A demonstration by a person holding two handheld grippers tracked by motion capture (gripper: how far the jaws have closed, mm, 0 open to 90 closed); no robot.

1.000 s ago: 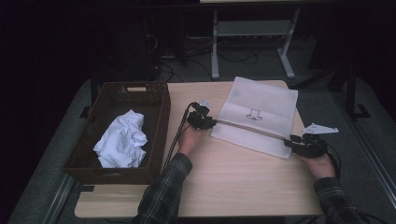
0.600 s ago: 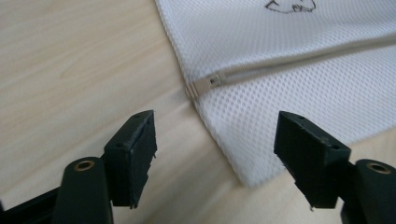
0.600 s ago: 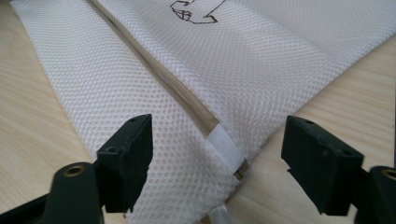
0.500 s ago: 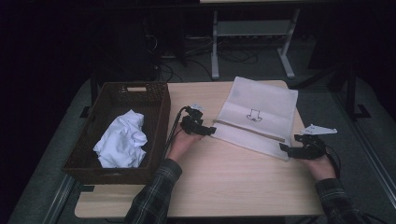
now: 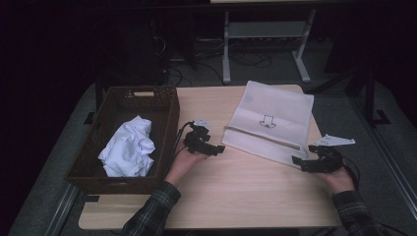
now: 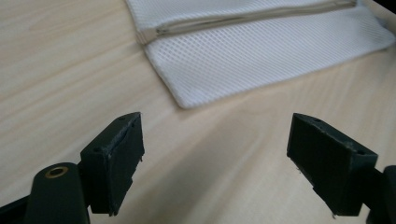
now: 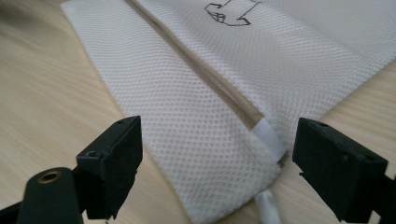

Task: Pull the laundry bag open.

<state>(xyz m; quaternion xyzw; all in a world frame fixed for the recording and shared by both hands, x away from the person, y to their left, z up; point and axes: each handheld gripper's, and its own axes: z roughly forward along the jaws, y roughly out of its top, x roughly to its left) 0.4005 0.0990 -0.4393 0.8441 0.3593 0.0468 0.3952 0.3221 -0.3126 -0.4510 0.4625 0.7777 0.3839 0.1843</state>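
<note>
A white mesh bag (image 5: 270, 123) with a zipper and a small black drawing lies flat on the wooden table (image 5: 246, 196). My left gripper (image 5: 216, 149) hovers left of the bag's near edge. Its jaws have just been opening and stand open over bare wood, with the bag's corner (image 6: 243, 60) ahead of my left gripper (image 6: 217, 135). My right gripper (image 5: 297, 162) is at the bag's near right corner. Its jaws have also just been opening. In the right gripper view the bag's zipper end (image 7: 268, 137) lies between the spread jaws of my right gripper (image 7: 219, 140), untouched by the pads.
A brown wicker basket (image 5: 167, 105) stands at the table's left and holds a crumpled white cloth (image 5: 129, 147). Beyond the table's far edge are a metal frame's legs (image 5: 226, 49) and cables on a dark floor.
Both grippers let go of the bag's near edge and opened. The left gripper moved left, away from the bag. The edge, which was stretched between them, now lies slack on the table.
</note>
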